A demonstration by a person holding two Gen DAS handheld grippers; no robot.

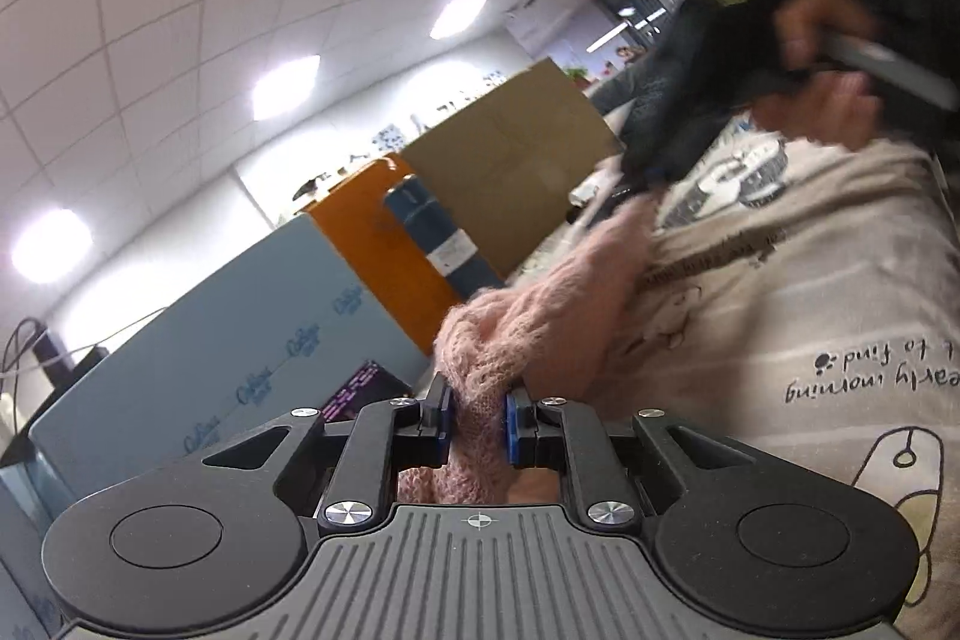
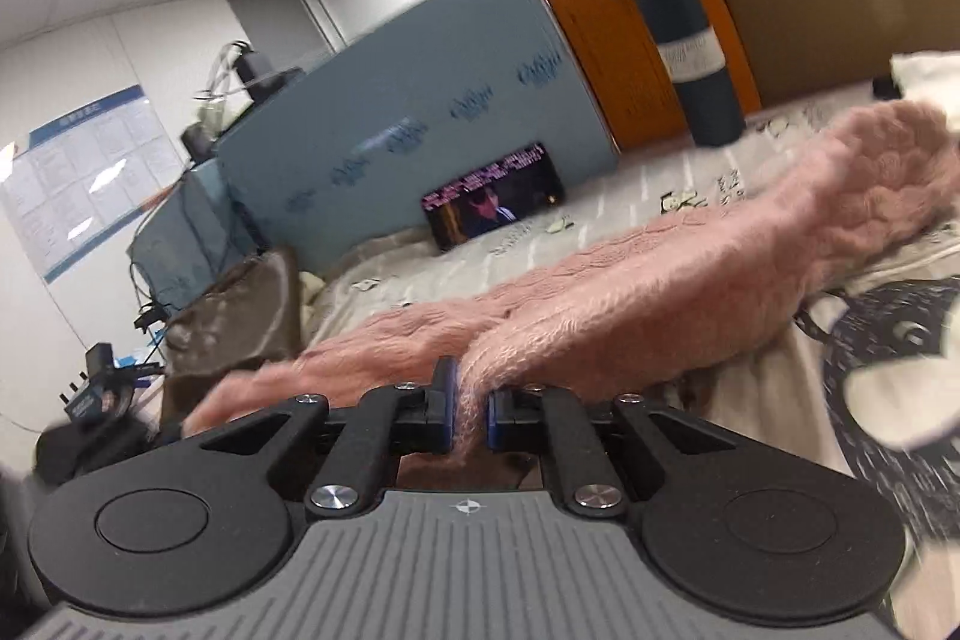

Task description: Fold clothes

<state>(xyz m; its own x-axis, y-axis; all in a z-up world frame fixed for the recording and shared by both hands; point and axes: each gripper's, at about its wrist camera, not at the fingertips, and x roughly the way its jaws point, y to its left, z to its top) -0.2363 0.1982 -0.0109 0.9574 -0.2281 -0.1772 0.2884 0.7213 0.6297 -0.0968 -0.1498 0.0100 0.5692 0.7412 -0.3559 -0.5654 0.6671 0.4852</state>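
Two grips | left gripper (image 1: 477, 418) jaws pinch pink sweater (image 1: 540, 304) | right gripper (image 2: 471, 415) jaws clamp its fold

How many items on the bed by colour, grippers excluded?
Pink: 1, knit sweater, pinched by left gripper and right gripper
Dark blue: 1, tumbler
Black: 1, phone, screen lit
Beige: 1, printed bedsheet
Total: 4
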